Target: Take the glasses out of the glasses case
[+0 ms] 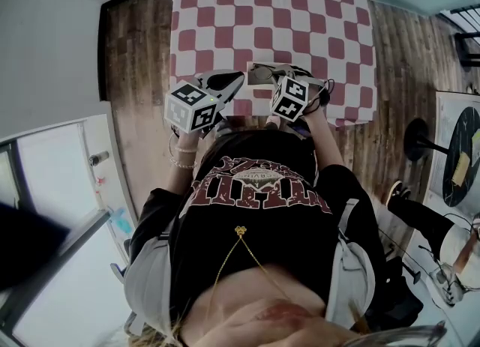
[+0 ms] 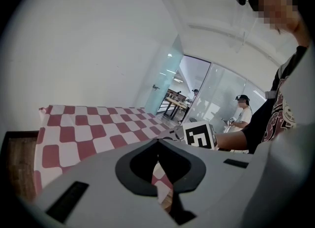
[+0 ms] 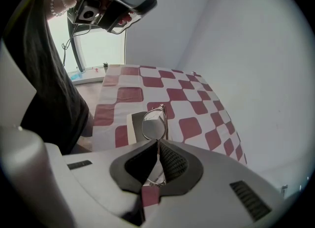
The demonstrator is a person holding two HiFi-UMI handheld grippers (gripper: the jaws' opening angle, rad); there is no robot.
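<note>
The glasses (image 3: 154,123) are clamped in the right hand-held gripper (image 3: 157,143) over the case (image 3: 134,128) on the surface (image 3: 197,106), apparently for lifting clear. The left hand-held gripper (image 2: 157,142) is closed on nothing and raised aside.

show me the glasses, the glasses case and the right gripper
glasses (image 3: 153,125): right gripper view, middle of the visible lens
glasses case (image 3: 134,128): right gripper view, pale surface left of the lens
right gripper (image 3: 157,142): right gripper view, between its fingertips, shut on the frame
</note>
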